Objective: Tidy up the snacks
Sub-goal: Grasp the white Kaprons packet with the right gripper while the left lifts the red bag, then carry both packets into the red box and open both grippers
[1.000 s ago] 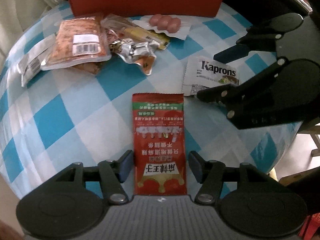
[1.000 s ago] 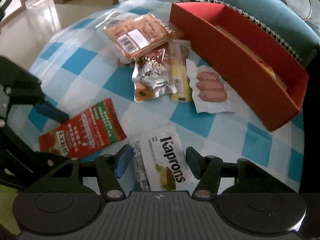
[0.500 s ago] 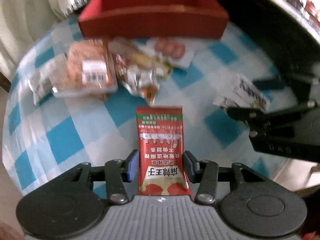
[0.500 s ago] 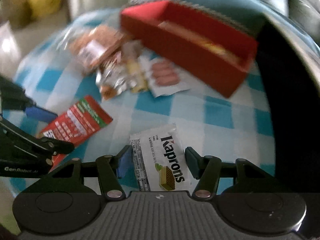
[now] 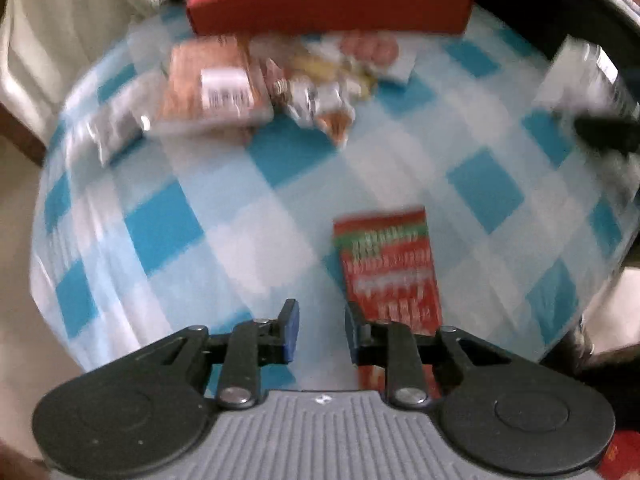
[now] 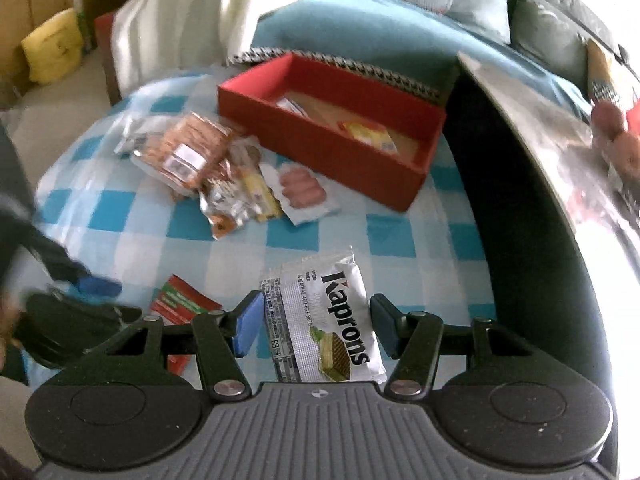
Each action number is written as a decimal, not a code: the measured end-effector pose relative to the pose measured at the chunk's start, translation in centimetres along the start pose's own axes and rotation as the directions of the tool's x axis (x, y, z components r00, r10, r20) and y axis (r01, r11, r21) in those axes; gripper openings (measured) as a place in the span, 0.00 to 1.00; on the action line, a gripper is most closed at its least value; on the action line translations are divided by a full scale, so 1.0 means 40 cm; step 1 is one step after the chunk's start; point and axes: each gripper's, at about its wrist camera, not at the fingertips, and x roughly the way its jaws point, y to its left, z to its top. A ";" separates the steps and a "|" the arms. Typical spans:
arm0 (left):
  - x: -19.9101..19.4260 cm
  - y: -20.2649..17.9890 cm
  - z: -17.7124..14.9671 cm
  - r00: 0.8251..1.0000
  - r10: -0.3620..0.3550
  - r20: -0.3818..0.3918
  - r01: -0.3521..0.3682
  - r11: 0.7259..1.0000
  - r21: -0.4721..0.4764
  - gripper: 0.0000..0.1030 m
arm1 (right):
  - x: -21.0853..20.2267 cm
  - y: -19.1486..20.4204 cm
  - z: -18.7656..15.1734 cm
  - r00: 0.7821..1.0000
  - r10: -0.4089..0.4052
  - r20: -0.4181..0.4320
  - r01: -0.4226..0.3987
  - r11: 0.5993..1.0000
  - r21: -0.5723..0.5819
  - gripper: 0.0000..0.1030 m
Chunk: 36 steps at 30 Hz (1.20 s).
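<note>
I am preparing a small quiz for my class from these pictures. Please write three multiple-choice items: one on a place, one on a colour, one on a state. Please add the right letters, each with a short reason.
1. Where does the red packet lie?
A. in the box
B. on the cloth
C. on the sofa

2. What colour is the box?
A. red
B. green
C. yellow

3. What is between the jaws of the right gripper?
A. nothing
B. the Kaprons packet
C. the sausages

Answers:
1 B: it lies flat on the checked cloth, beside the left gripper and not between its jaws.
2 A: its walls are red inside and out.
3 B: the Kaprons packet sits between the two pads, which press on its long edges.
</note>
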 end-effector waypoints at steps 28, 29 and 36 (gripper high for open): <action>-0.098 0.019 0.070 0.981 -0.076 0.177 0.109 0.976 -0.186 0.37 | -0.003 -0.107 0.052 0.985 0.091 0.146 -0.116 0.978 0.173 0.63; -0.108 0.034 0.098 0.976 -0.084 0.203 0.123 0.974 -0.190 0.37 | 0.007 -0.103 0.071 0.986 0.082 0.148 -0.107 0.980 0.170 0.63; -0.124 0.101 0.308 0.936 -0.087 0.340 0.157 0.970 -0.186 0.37 | 0.110 -0.134 0.216 0.989 0.032 0.145 -0.060 0.980 0.192 0.63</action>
